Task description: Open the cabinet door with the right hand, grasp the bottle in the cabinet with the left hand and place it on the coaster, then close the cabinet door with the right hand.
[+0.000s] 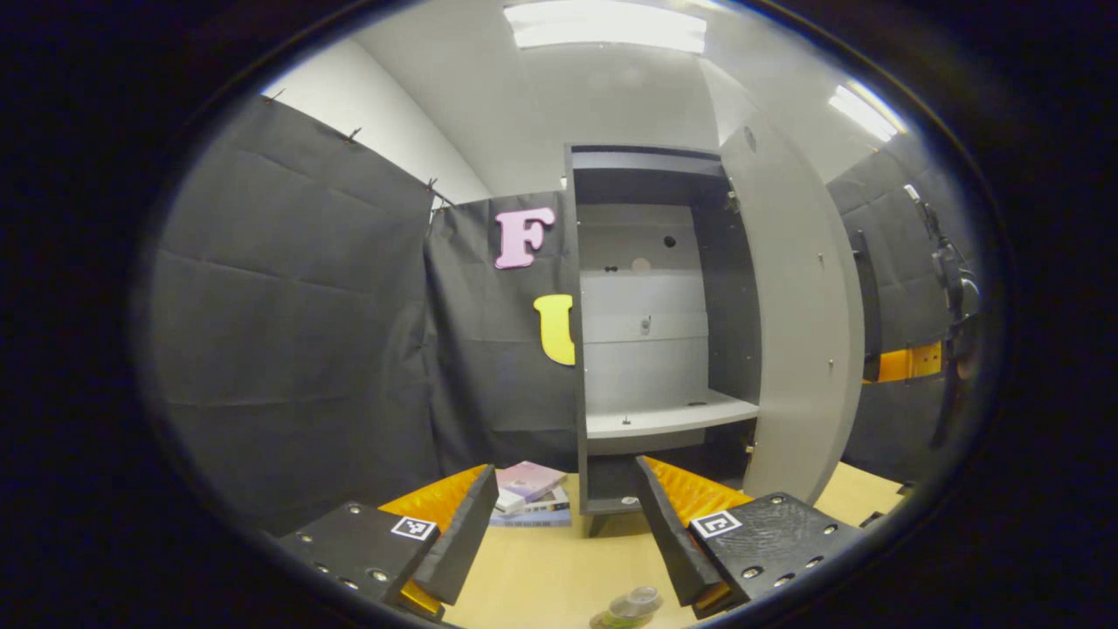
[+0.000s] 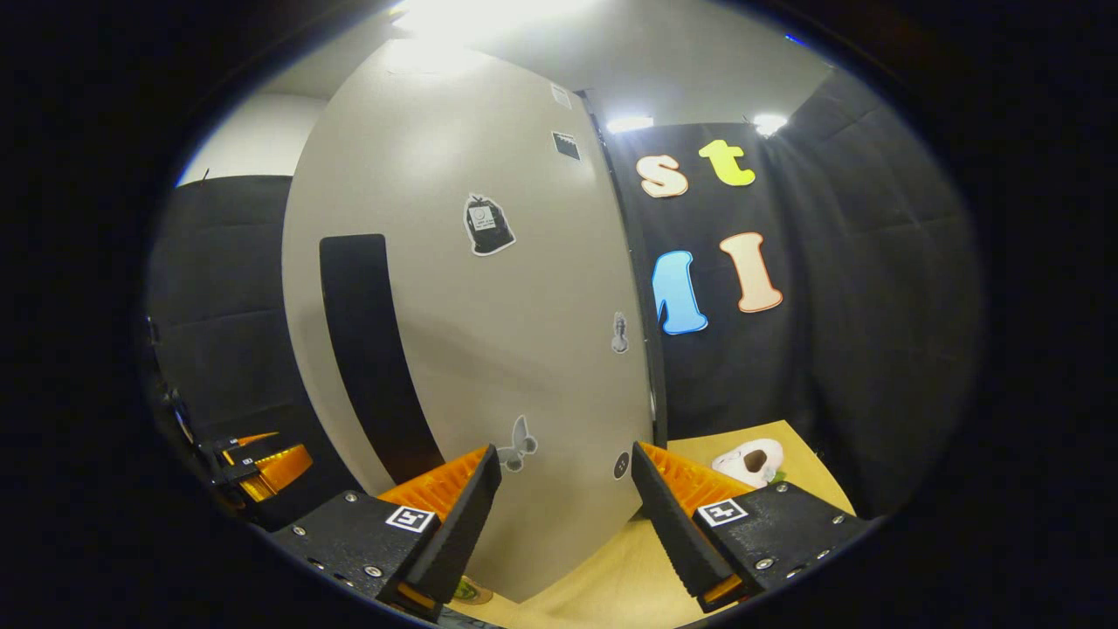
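Cut off, hidden and unclear parts

In the left gripper view the bottle at 6 o'clock is cut by the lower rim, its base unseen; the books sit partly behind 1 finger. In the right gripper view the coaster at 6 o'clock is half hidden under the cabinet door.

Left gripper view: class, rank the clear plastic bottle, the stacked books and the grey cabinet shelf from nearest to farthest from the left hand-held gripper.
1. Clear plastic bottle, on the table just below the fingers.
2. Stacked books, ahead, slightly left.
3. Grey cabinet shelf, inside the open cabinet, behind.
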`<control>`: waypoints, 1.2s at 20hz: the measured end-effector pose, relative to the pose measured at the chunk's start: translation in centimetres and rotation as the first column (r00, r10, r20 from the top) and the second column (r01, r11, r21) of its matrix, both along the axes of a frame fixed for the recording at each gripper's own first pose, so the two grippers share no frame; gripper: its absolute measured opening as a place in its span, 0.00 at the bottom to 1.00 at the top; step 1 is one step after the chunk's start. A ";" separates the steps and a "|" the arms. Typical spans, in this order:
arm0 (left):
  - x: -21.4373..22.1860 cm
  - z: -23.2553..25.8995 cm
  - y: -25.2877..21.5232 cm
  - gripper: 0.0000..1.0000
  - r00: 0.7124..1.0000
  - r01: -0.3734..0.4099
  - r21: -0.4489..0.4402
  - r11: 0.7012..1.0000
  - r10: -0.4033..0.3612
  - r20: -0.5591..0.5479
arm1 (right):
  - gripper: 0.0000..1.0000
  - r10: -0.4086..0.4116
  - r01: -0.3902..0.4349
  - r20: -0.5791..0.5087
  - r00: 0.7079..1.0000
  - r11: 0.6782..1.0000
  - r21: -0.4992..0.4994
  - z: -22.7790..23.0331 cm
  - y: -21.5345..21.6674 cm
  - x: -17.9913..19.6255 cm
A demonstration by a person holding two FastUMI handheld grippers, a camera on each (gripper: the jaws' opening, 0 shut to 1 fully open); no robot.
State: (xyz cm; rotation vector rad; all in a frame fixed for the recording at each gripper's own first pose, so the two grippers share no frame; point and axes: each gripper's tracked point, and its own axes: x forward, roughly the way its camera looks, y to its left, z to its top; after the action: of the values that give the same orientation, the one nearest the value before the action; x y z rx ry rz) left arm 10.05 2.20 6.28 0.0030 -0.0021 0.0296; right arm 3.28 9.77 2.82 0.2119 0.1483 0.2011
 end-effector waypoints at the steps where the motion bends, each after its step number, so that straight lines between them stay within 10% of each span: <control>1: 0.1 -0.7 -0.2 0.94 0.999 0.021 -0.016 1.000 -0.021 -0.026 | 0.87 0.002 -0.002 -0.003 1.000 1.000 0.013 0.0 1.1 0.6; 24: 5.3 0.5 -5.4 0.94 0.979 0.187 -0.019 0.982 -0.187 -0.080 | 0.95 -0.081 0.077 -0.045 0.996 0.994 -0.084 -2.6 4.0 8.4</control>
State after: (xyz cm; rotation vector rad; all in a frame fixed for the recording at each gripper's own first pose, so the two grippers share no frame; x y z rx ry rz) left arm 15.32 -3.20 6.76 -0.0076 0.0798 -0.1588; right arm 11.67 13.77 0.24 0.1410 0.1960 0.1113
